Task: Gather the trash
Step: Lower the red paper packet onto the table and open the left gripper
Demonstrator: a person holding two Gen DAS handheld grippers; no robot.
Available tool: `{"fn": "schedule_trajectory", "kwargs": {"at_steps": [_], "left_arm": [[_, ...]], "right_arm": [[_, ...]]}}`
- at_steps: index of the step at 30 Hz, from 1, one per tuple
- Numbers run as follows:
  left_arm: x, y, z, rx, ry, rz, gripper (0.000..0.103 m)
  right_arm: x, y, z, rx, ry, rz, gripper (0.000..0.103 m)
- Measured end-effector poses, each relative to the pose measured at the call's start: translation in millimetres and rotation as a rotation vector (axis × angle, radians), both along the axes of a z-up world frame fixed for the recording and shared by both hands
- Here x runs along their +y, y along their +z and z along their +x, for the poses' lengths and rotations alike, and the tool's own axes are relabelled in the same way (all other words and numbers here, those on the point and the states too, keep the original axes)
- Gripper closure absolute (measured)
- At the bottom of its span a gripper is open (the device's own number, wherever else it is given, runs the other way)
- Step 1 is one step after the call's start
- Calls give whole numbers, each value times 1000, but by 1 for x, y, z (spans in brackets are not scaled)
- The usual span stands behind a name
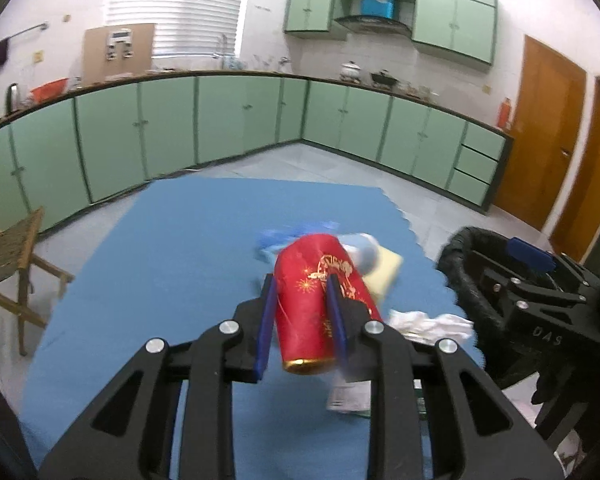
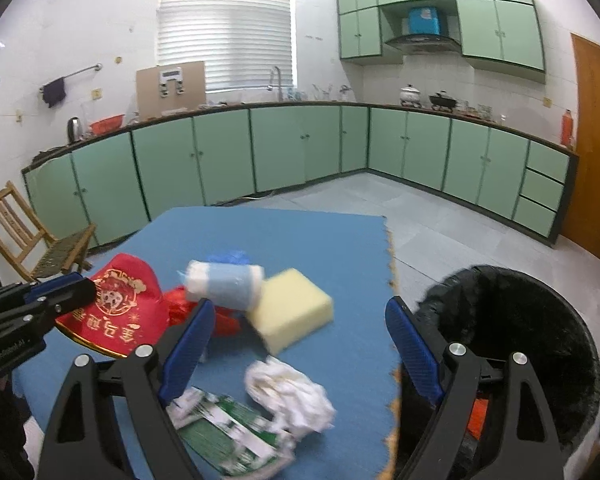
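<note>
While clamped between the blue pads of the left gripper (image 1: 302,292), jaws pressed on both sides, red paper cup (image 1: 320,300) with gold print and gold rim, tilted, lifted clear of the blue mat (image 1: 180,248). Over at the right gripper (image 2: 300,328), jaws spread wide, nothing between them, hanging above the clutter. Just below those open jaws, crumpled white tissue (image 2: 290,394), and beside it, toward the left finger, a flattened green-and-white carton (image 2: 228,436). Further out on the mat, a pale yellow sponge (image 2: 296,308) touching a blue-and-white roll (image 2: 224,284), with a scrap of blue plastic (image 2: 230,258) behind and some red wrapper (image 2: 180,300) tucked under the roll. Off the mat's right edge, on the tiled floor (image 2: 440,232), a bin (image 2: 532,312) lined with a black bag, just beside the right finger. Beyond, green cabinets (image 2: 292,148) around the room, a wooden folding chair (image 2: 16,232) at the left.
</note>
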State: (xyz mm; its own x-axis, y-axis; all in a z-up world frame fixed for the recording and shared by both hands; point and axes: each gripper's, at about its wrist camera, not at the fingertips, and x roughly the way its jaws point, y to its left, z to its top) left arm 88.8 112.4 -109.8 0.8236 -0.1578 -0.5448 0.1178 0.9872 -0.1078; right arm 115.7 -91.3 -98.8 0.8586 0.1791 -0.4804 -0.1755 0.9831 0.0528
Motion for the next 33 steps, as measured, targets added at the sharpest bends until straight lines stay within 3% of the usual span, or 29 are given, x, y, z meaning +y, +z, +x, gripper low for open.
{"fn": "schedule_trajectory", "kwargs": {"at_steps": [6, 7, 8, 13, 17, 18, 20, 21, 22, 27, 33], "left_arm": [[33, 3, 11, -12, 80, 25, 81], [37, 2, 18, -9, 86, 24, 100], [40, 2, 20, -4, 80, 21, 103], [49, -16, 45, 42, 73, 16, 103], [60, -30, 47, 99, 71, -5, 102], [62, -34, 47, 116, 75, -8, 100], [67, -41, 44, 142, 88, -7, 86], [69, -44, 42, 146, 99, 1, 69], [74, -47, 35, 146, 118, 10, 58], [82, -50, 19, 138, 157, 43, 41], [90, -63, 19, 193, 165, 13, 37]], "right_arm": [[32, -1, 23, 2, 72, 2, 17], [37, -3, 28, 10, 82, -2, 17], [42, -6, 34, 21, 94, -2, 17], [56, -26, 64, 100, 119, 17, 17], [60, -30, 67, 110, 129, 20, 17], [59, -30, 67, 111, 128, 18, 17], [60, -32, 66, 114, 125, 13, 17], [59, -33, 64, 116, 123, 10, 17], [59, -34, 63, 118, 120, 11, 17], [59, -41, 54, 135, 115, 12, 17], [63, -48, 49, 148, 123, -9, 17]]}}
